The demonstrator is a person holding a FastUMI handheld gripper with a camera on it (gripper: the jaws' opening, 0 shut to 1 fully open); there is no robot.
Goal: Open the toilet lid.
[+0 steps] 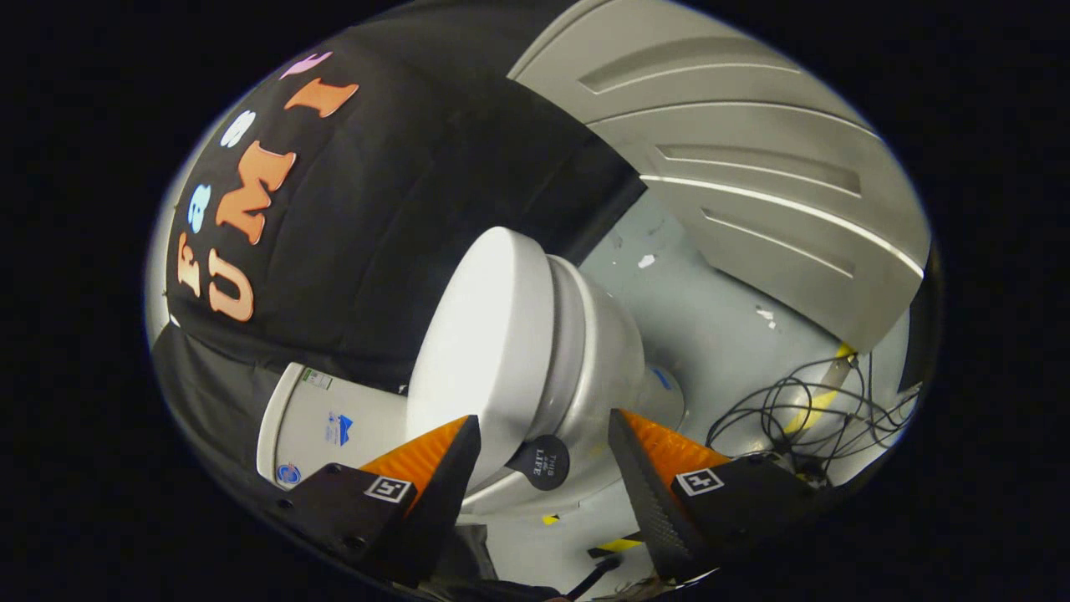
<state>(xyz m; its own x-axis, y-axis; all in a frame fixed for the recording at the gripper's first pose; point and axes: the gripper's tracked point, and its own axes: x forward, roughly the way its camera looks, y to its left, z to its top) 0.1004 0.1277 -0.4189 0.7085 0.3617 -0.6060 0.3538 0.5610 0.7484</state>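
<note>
Fingers first: the gripper (543,456) has its jaws spread wide, nothing pinched between them, and I see no contact with anything. The view is rolled hard to one side, so the whole scene reads tilted.

Between the fingertips and just ahead of them sits the front edge of the lid (476,334), with a small dark round tab (542,461) stuck on at the rim. I judge that tab is there as a grab point, since the lid itself is smooth and curved and would give the pads little to bite on. The open jaws straddle it, which is how I would line up before closing or hooking under the edge.

The lid looks to be partly raised off the seat (577,351), though with this roll and the fisheye bend I cannot be sure how far. Below it the bowl (623,359) curves away, and the tank (326,422) lies beyond the lid on the cloth-wall side.

Further out, the floor (710,318) is pale with scuffs, a tangle of cables (802,401) lies near the right finger, and a grey panelled door (752,167) stands behind.

My guess for the next move: close on the tab or get a finger under the rim, then swing up toward the tank, keeping clear of the cables.
</note>
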